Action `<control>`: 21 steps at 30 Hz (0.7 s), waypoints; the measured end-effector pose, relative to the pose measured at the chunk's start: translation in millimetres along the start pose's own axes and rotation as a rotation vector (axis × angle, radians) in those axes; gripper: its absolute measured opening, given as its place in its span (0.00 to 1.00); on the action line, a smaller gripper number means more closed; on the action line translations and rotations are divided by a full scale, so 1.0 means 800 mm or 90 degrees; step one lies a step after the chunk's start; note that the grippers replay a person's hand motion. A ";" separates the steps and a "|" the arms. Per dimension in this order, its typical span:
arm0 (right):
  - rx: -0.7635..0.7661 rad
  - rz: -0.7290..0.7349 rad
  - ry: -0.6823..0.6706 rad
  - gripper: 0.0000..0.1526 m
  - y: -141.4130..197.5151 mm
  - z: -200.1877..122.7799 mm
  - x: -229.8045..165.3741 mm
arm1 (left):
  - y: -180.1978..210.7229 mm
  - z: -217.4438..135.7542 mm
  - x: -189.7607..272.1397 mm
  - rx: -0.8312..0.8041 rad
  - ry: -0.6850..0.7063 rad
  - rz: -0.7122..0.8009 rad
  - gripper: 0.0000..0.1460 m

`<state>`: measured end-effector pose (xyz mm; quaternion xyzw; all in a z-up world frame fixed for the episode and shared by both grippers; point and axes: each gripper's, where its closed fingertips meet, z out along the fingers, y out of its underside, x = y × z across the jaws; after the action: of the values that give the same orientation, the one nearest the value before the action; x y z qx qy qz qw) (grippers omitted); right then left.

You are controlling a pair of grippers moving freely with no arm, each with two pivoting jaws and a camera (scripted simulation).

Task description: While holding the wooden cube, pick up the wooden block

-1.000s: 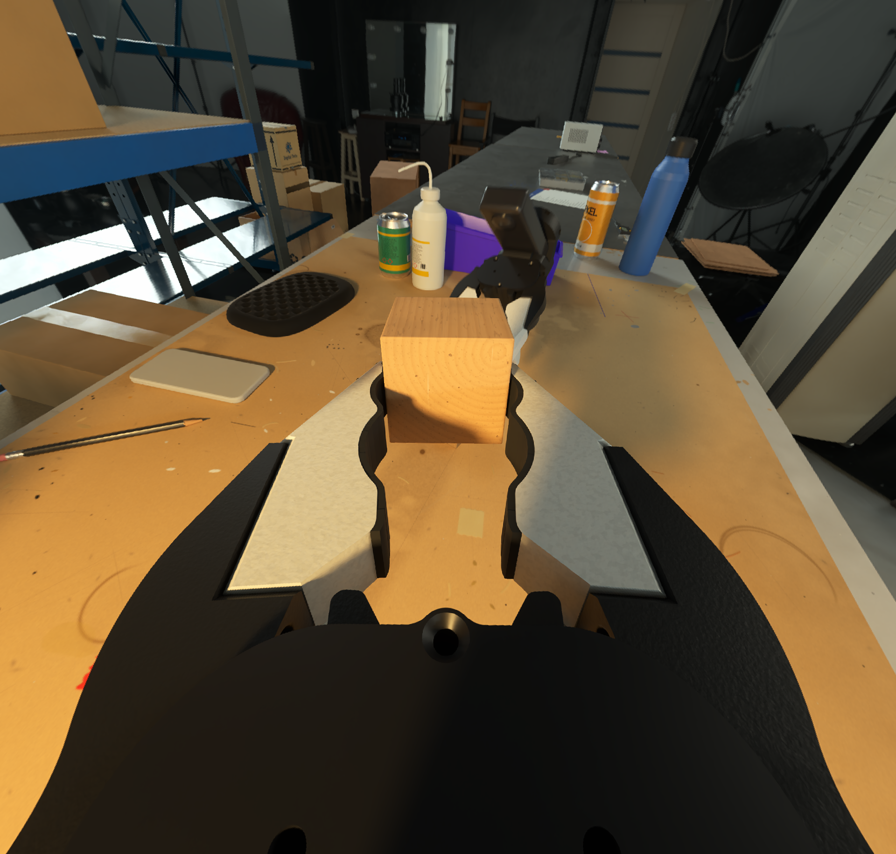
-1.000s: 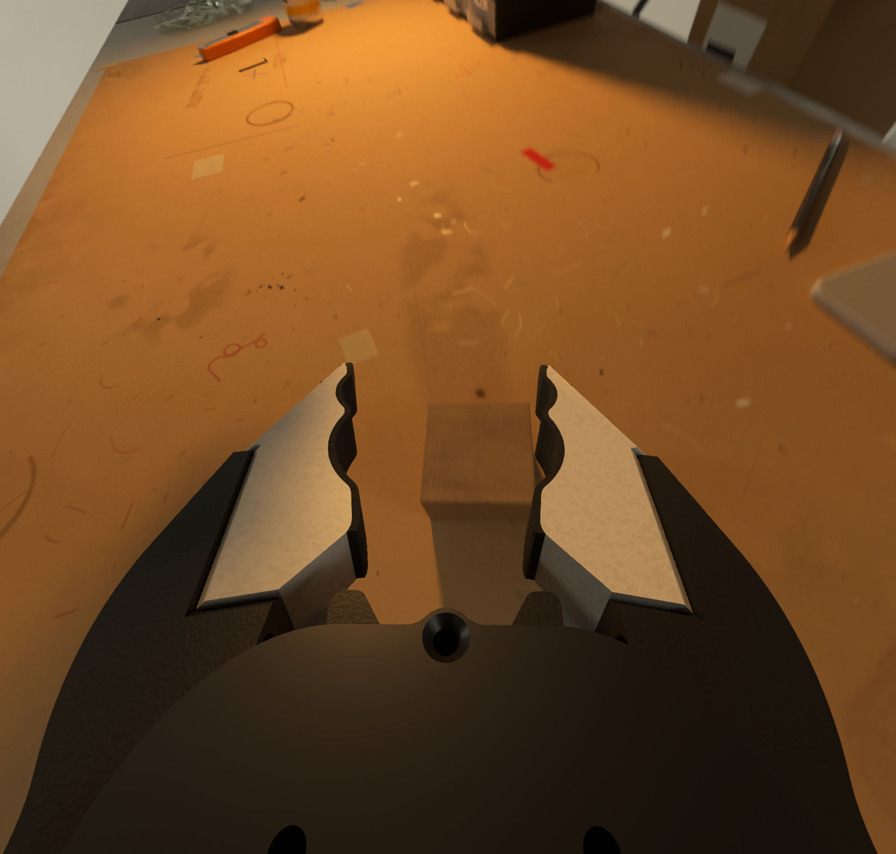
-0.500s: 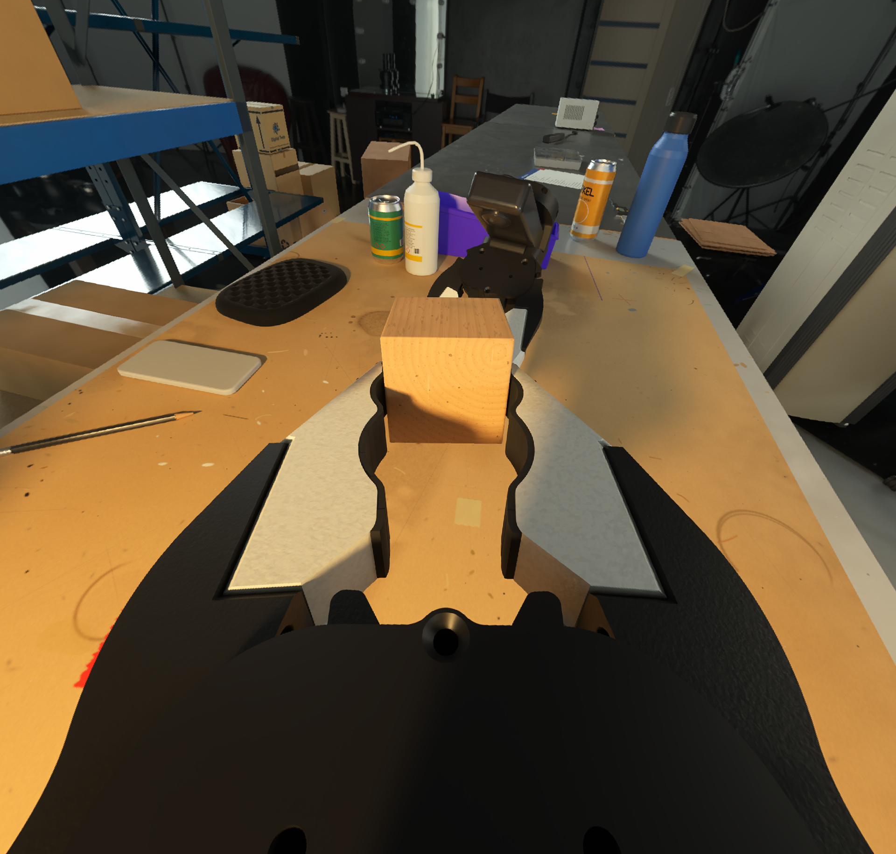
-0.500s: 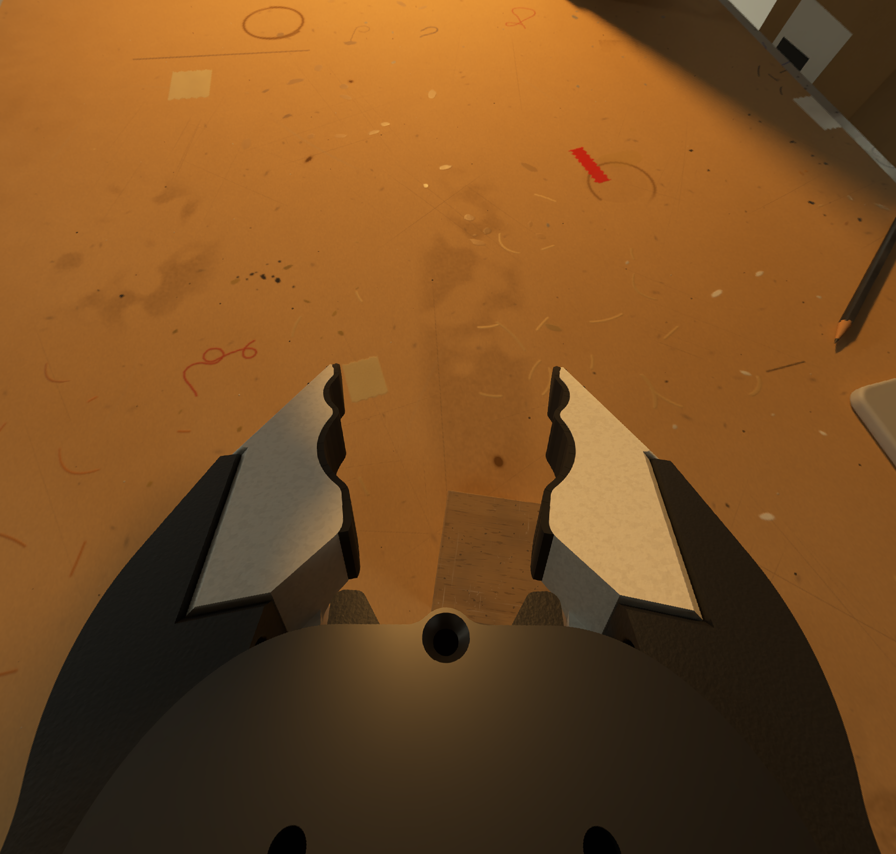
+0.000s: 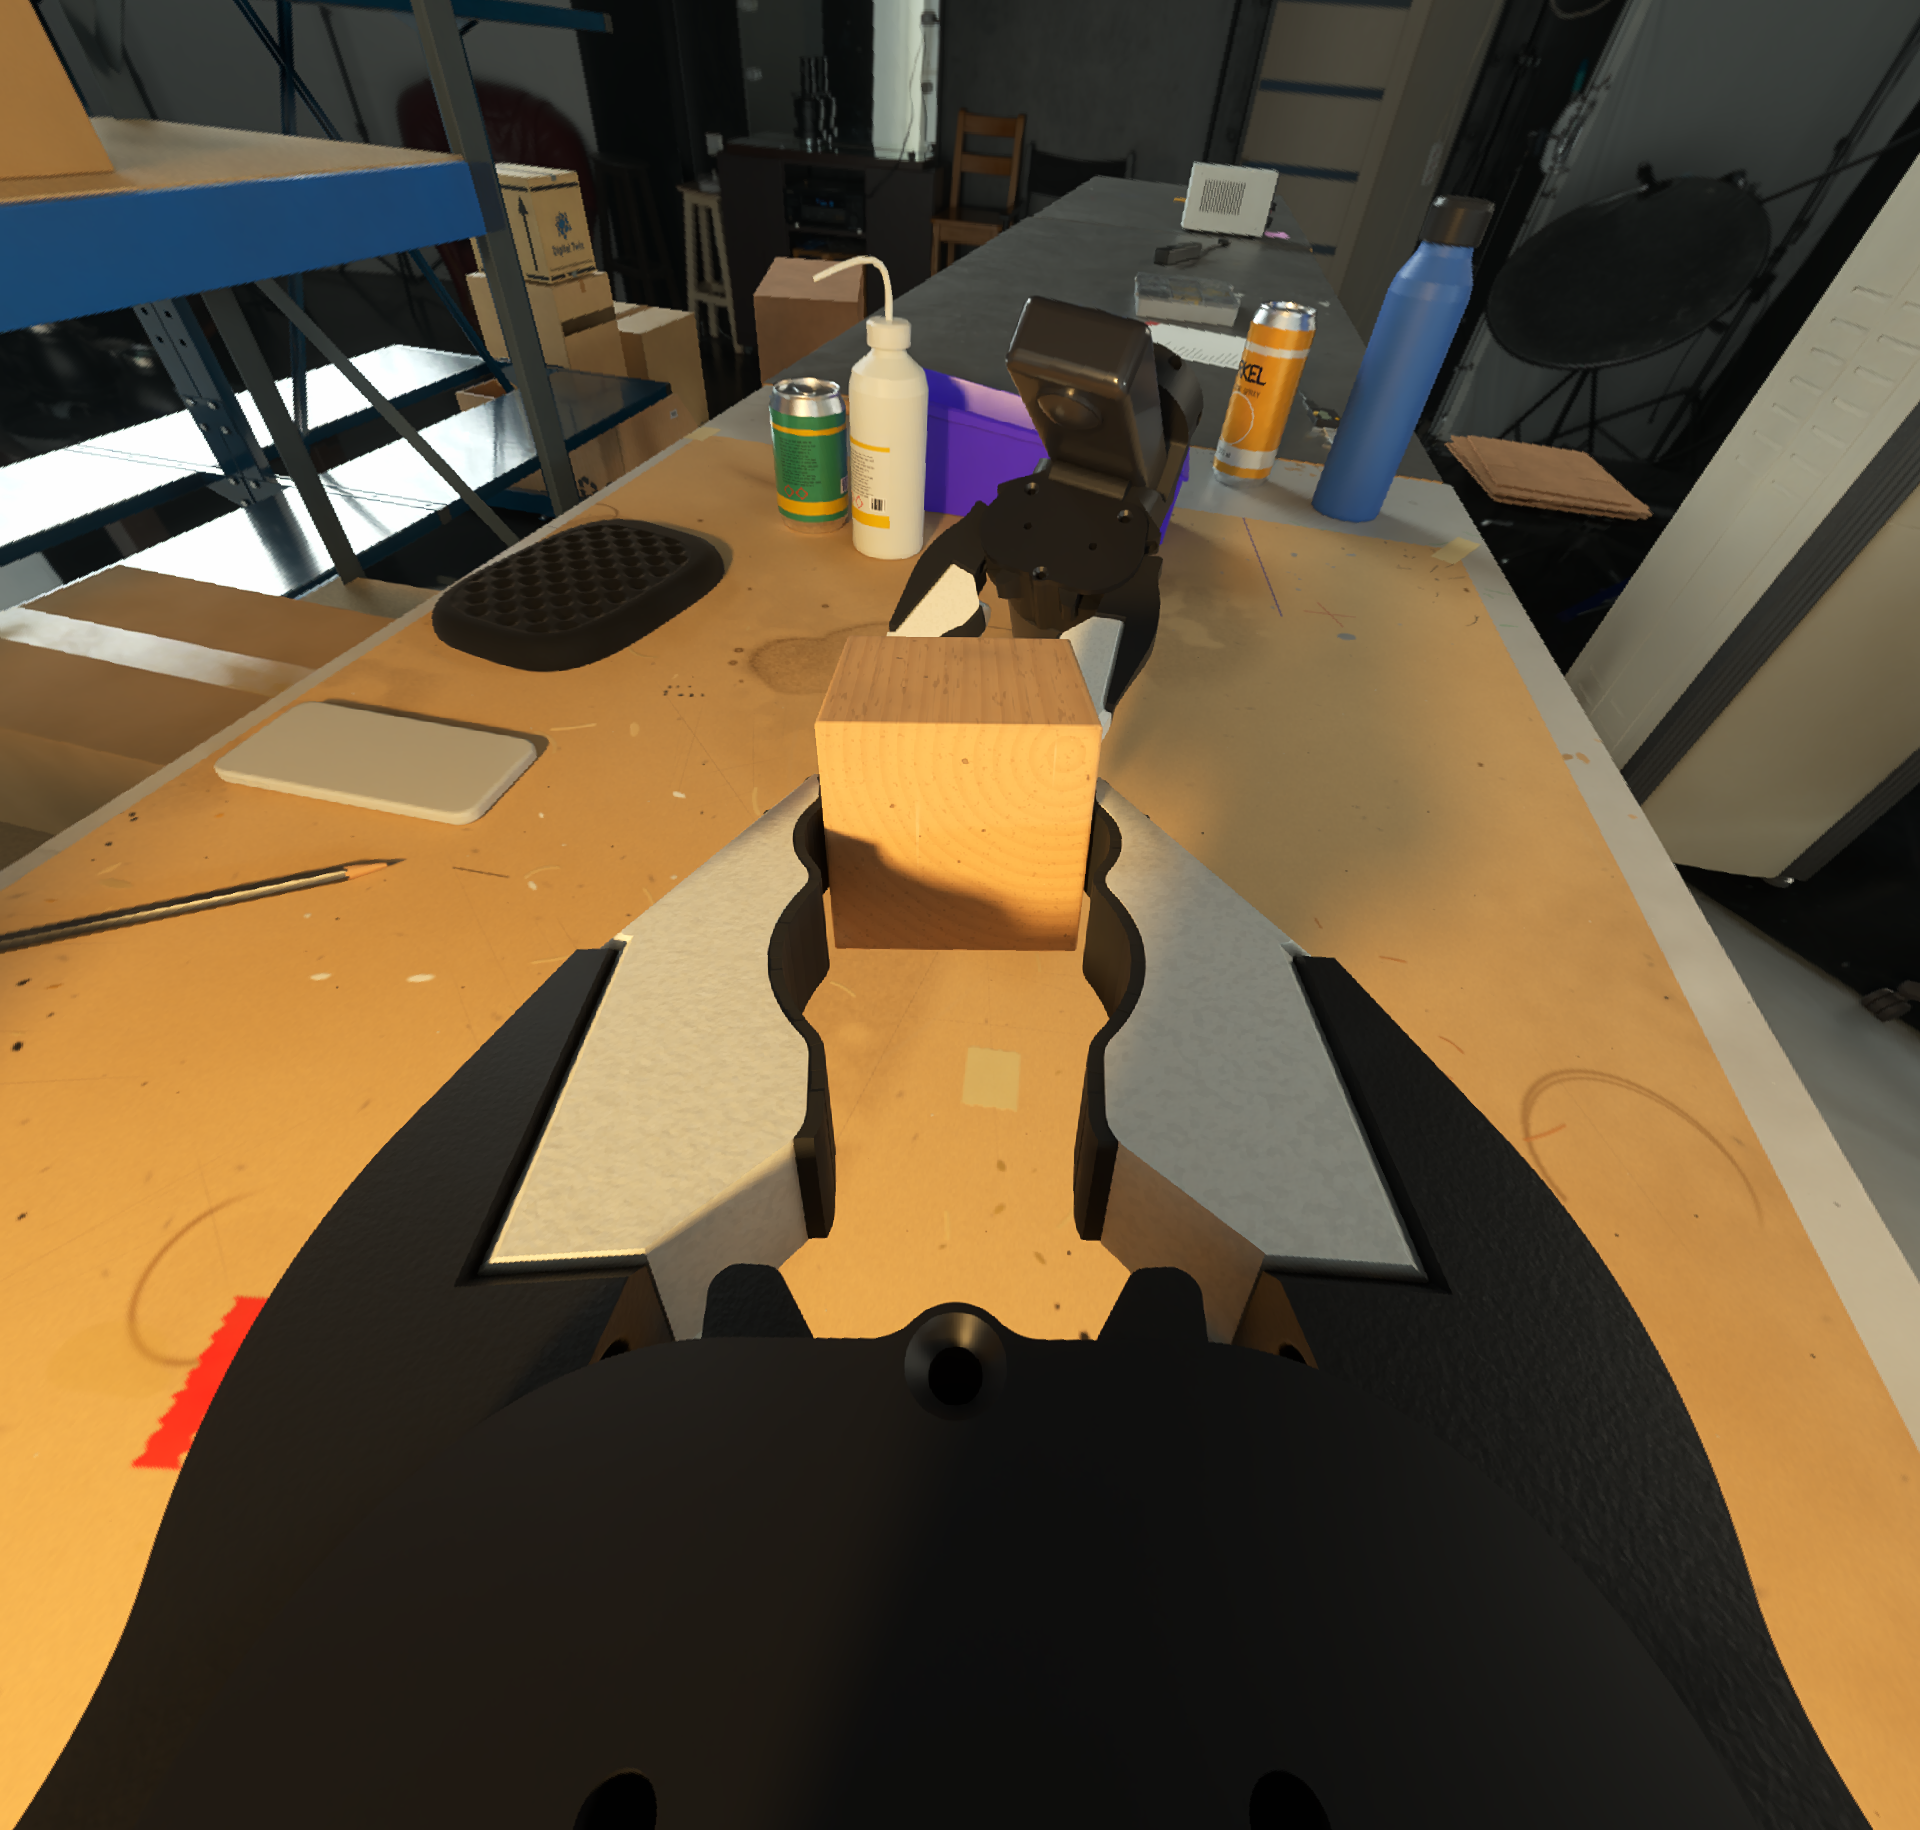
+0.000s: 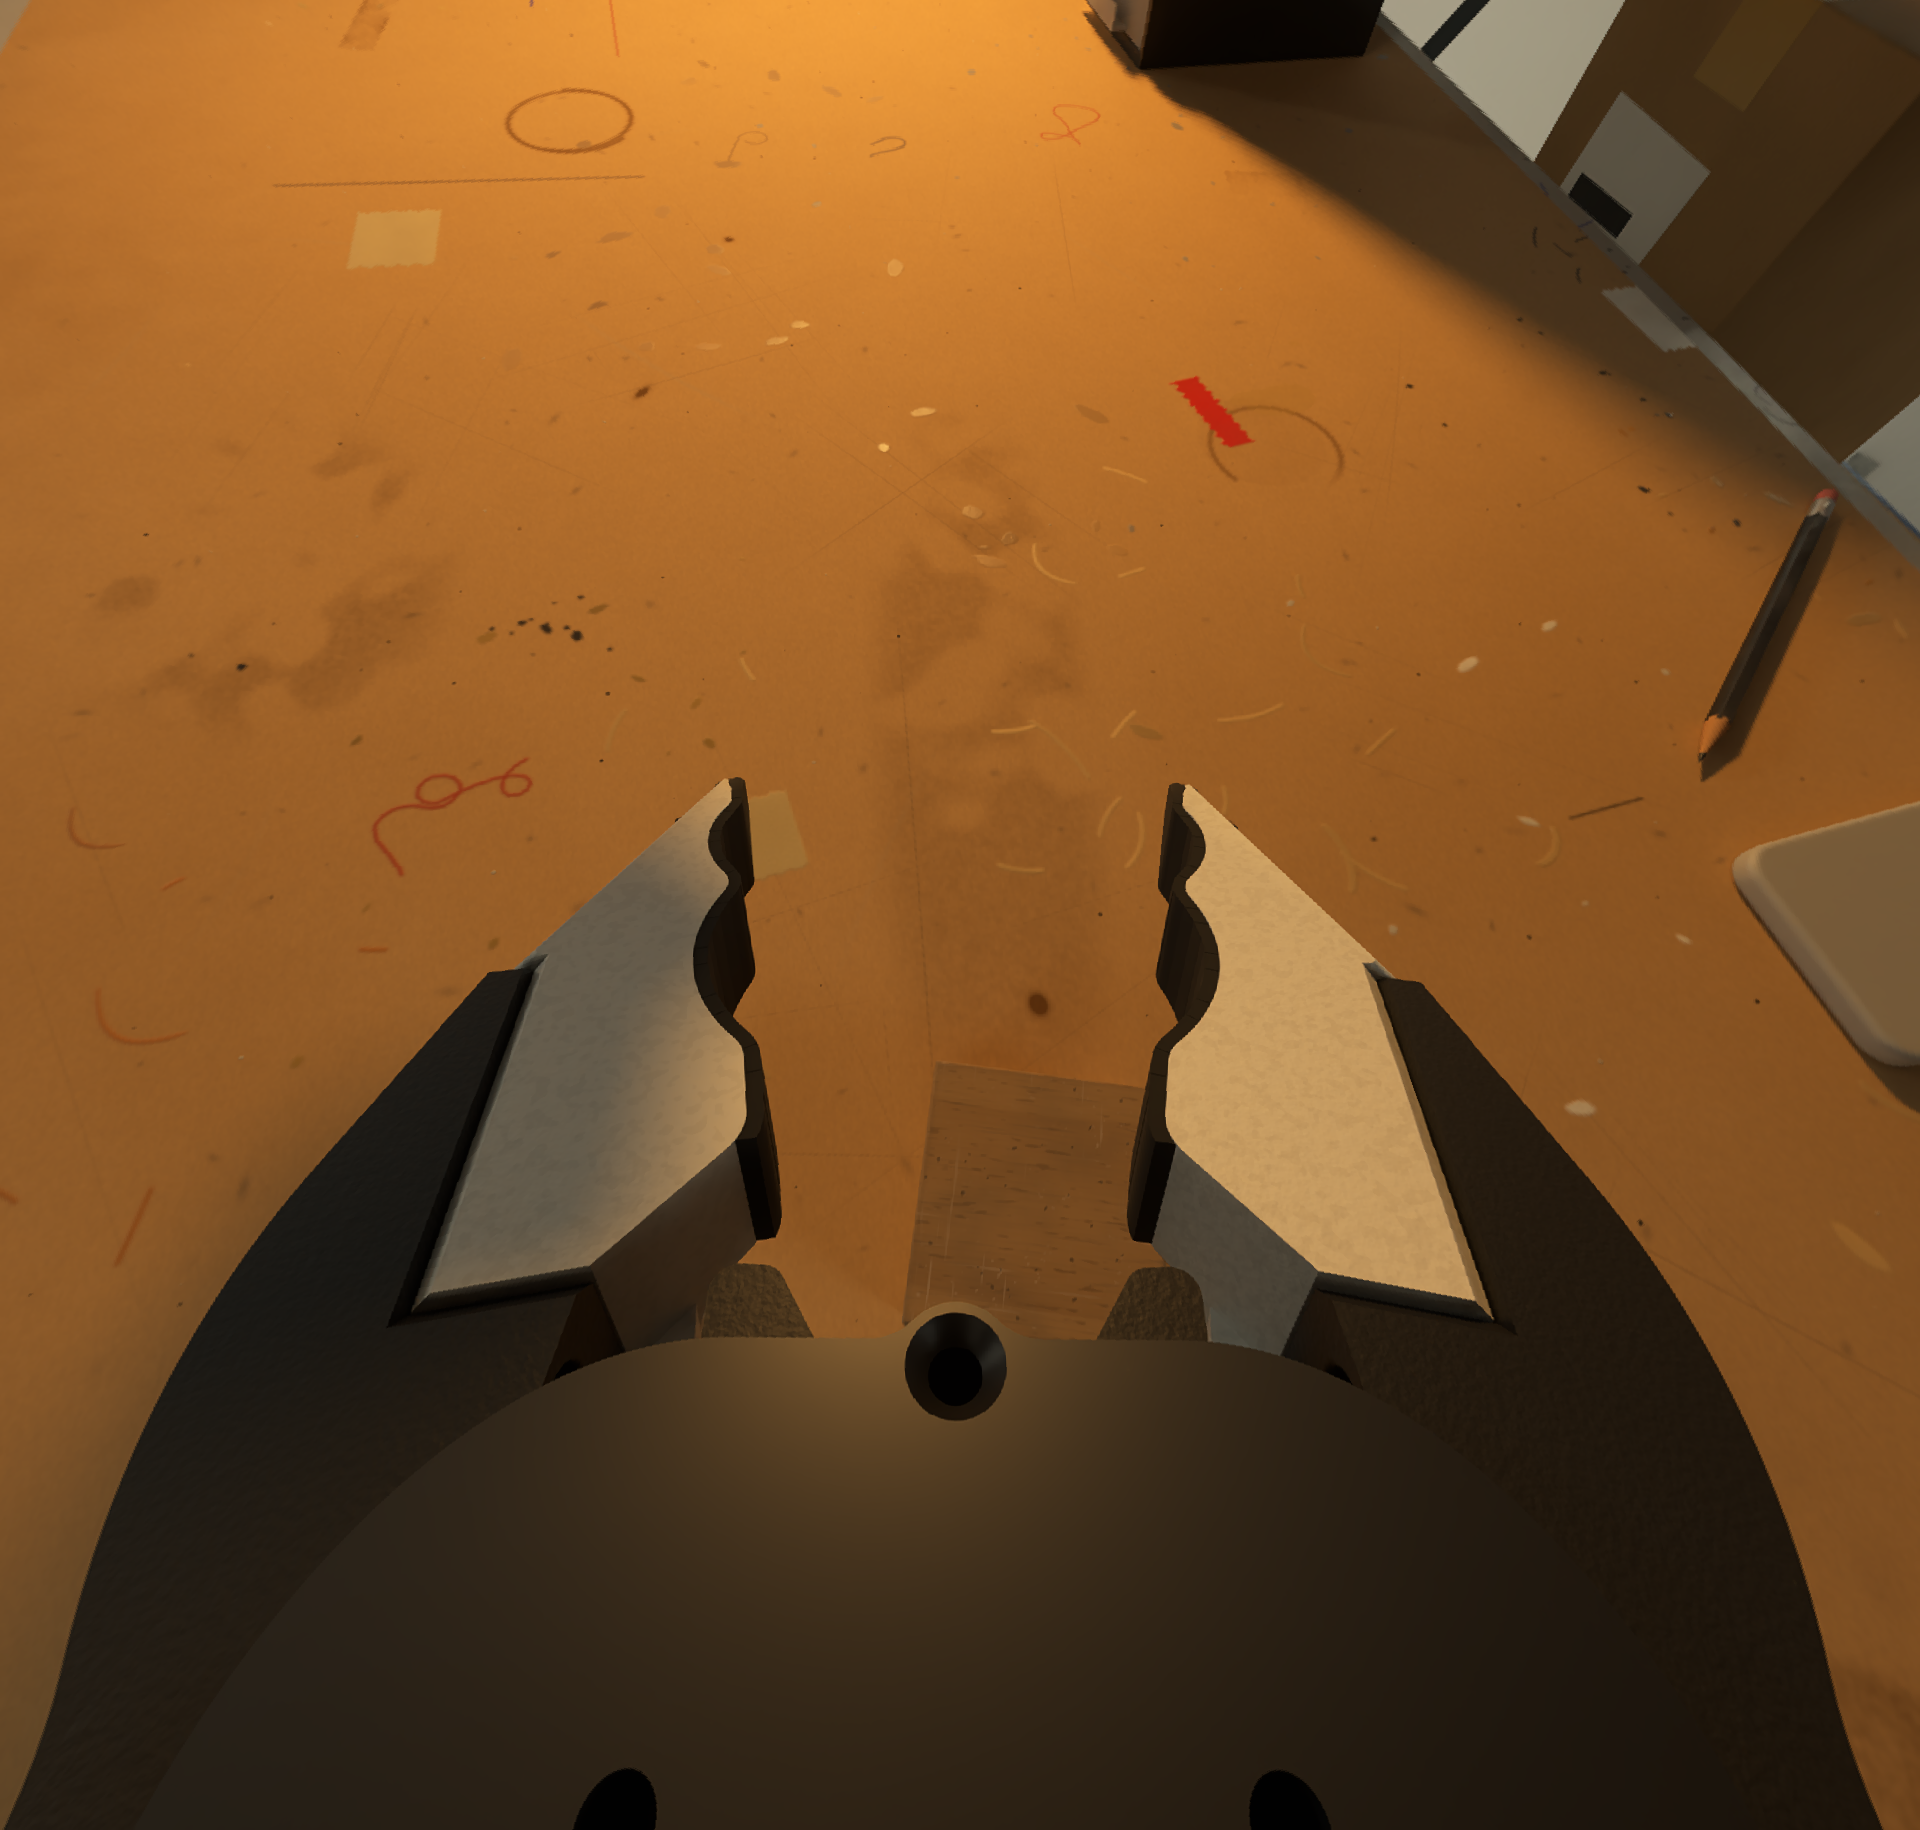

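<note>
In the left wrist view my left gripper is shut on the light wooden cube, held at the fingertips above the table. Beyond the cube my right gripper tilts down at the table; the block is hidden there. In the right wrist view my right gripper is open. The flat wooden block lies on the table deep between the fingers, close to the right finger, with a gap to the left one.
A pencil and a white pad lie to one side. A black mat, green can, white squeeze bottle, purple bin, orange can and blue bottle stand farther off.
My right gripper has moved forward over the block, which went from between the fingertips to near the finger bases; it stays open. My left gripper has shifted slightly, still holding the cube.
</note>
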<state>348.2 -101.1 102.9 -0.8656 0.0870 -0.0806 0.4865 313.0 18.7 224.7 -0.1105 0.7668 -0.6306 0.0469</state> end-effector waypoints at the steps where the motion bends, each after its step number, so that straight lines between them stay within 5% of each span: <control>1: 0.000 -0.005 0.002 0.52 -0.001 0.001 0.000 | 0.001 0.001 0.000 -0.003 0.001 0.000 0.32; 9: -0.017 0.002 0.004 0.53 0.008 -0.008 -0.001 | 0.008 0.008 0.005 -0.027 0.008 0.006 0.32; 21: -0.057 0.099 0.062 0.52 0.110 -0.040 0.036 | 0.016 0.013 0.006 -0.049 0.015 0.004 0.32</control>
<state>362.9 -179.2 45.5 -0.8721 0.1809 -0.0804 0.4476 309.0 10.1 210.6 -0.1023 0.7913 -0.6017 0.0359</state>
